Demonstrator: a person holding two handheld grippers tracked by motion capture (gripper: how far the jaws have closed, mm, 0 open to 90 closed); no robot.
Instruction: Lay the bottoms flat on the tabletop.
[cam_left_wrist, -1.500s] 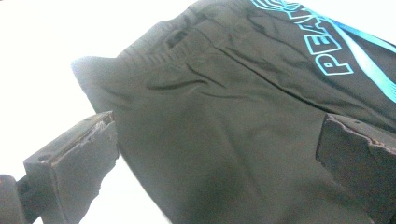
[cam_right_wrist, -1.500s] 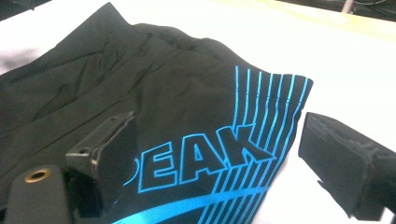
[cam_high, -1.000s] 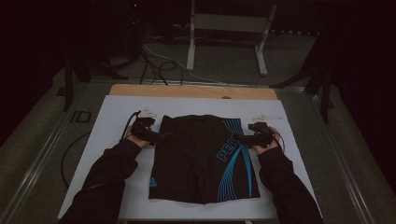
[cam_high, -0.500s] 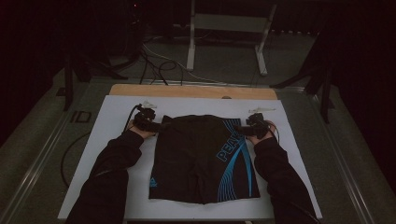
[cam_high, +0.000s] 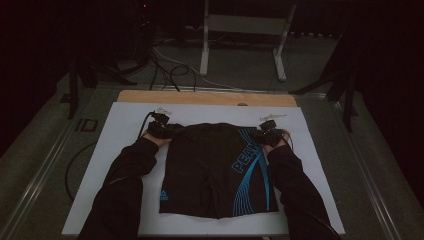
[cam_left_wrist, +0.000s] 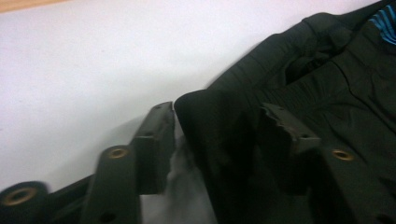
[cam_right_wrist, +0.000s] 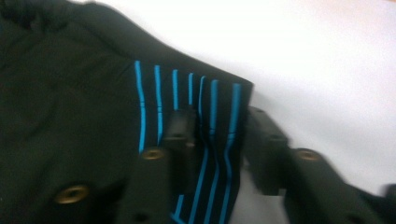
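Shorts (cam_high: 215, 167), black with bright blue curved stripes and lettering on one leg, lie flat on a white tabletop (cam_high: 115, 125), waistband toward the far edge and leg openings toward the person. The person's dark-sleeved arms reach in from below. Since a second ago both hands have slid from the garment's sides up to its two far corners. The left gripper (cam_high: 162, 130) now sits at the far left corner of the waistband; in the left gripper view (cam_left_wrist: 219, 126) its jaws have just been closing and straddle the folded corner of black fabric, one jaw on the bare tabletop, the other over the cloth. The right gripper (cam_high: 266, 134) sits at the far right corner; in the right gripper view (cam_right_wrist: 219, 126) its jaws, also just closing, bracket the blue-striped edge. Whether either pair already pinches the cloth tightly cannot be told. Both corners appear about to be gripped, likely for lifting or folding the waistband toward the person.
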